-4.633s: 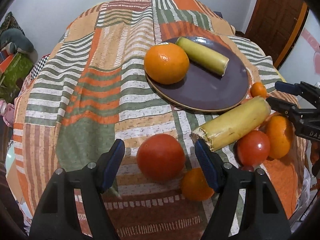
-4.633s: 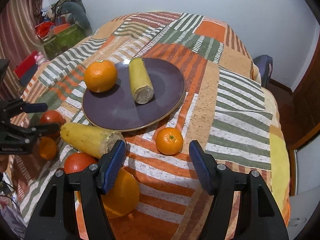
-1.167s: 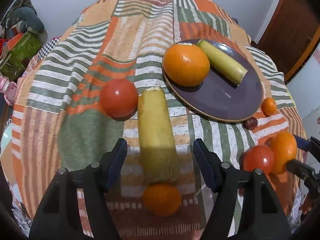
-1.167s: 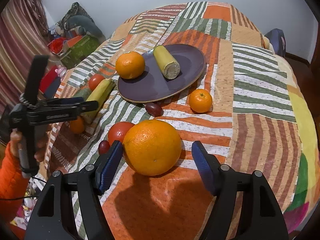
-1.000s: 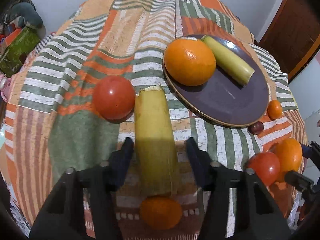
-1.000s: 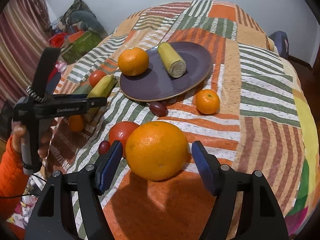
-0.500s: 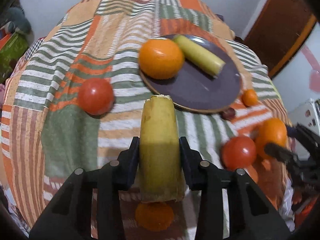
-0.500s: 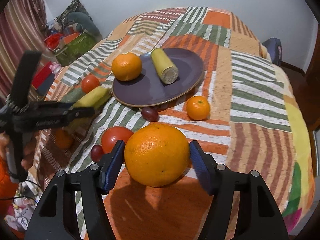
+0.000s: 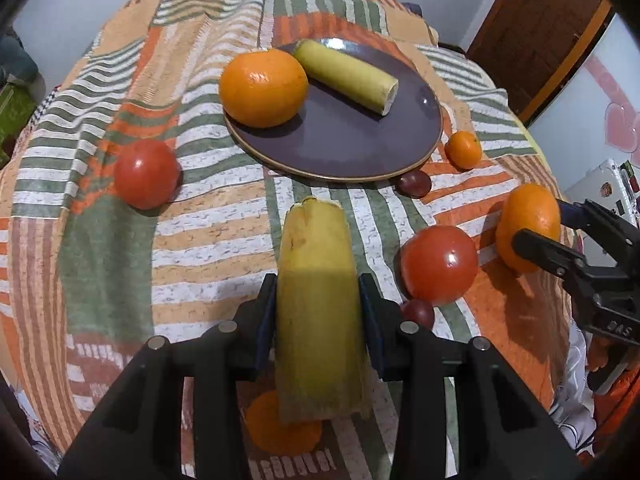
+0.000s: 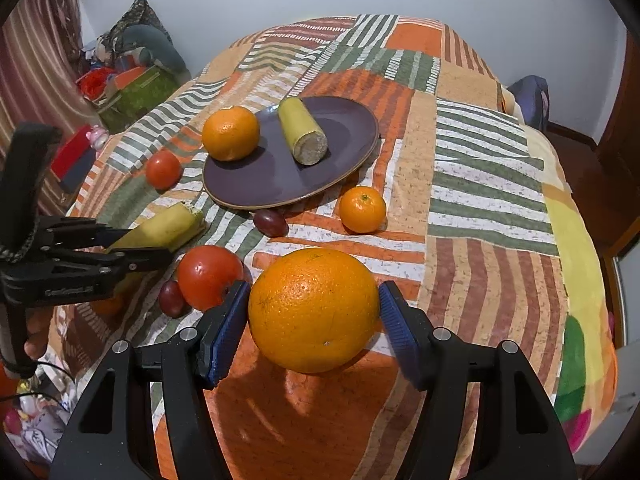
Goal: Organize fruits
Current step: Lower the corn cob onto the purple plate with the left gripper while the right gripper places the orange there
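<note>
Yellow banana piece (image 9: 318,312) sits clamped in the left hand-held gripper (image 9: 318,312), big orange (image 10: 314,310) in the right hand-held gripper (image 10: 314,316), both probably lifted, bound for the purple plate (image 9: 360,148).

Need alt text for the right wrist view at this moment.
The right gripper has its jaws shut on a large orange above a patchwork tablecloth. Beyond it, a purple plate holds another orange and a banana piece; the left gripper grips a second banana piece.
</note>
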